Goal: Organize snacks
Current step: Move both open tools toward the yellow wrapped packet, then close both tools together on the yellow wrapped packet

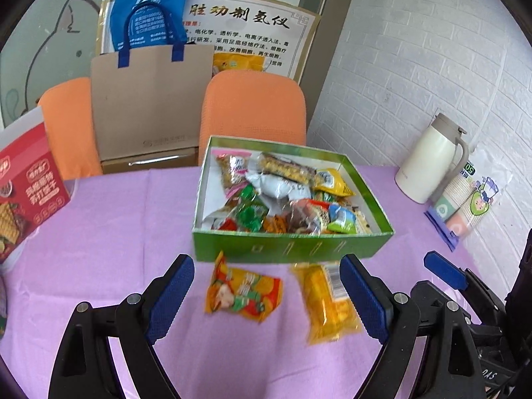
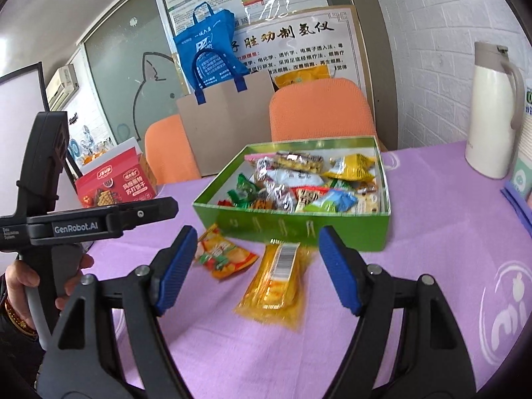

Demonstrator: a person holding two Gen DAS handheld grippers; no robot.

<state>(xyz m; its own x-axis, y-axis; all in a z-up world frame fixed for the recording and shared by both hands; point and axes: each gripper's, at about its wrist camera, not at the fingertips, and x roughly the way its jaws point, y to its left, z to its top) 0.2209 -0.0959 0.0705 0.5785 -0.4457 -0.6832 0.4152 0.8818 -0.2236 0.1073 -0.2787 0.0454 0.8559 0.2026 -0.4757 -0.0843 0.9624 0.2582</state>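
Note:
A green box [image 1: 292,247] [image 2: 345,229] holding several wrapped snacks stands on the purple tablecloth. In front of it lie an orange snack packet [image 1: 242,294] [image 2: 222,254] and a yellow packet with a barcode [image 1: 327,302] [image 2: 277,286]. My left gripper [image 1: 269,296] is open and empty, its fingers either side of the two packets, above them. My right gripper [image 2: 257,272] is open and empty, with the yellow packet between its fingers; it also shows at the right of the left wrist view [image 1: 445,274]. The left gripper body [image 2: 83,222] shows in the right wrist view.
A red biscuit box [image 1: 23,196] [image 2: 116,183] stands at the left. A white thermos jug [image 1: 432,159] [image 2: 492,109] and a pack of paper cups [image 1: 465,202] stand at the right by the brick wall. Two orange chairs [image 1: 252,109] and a paper bag [image 1: 149,99] stand behind the table.

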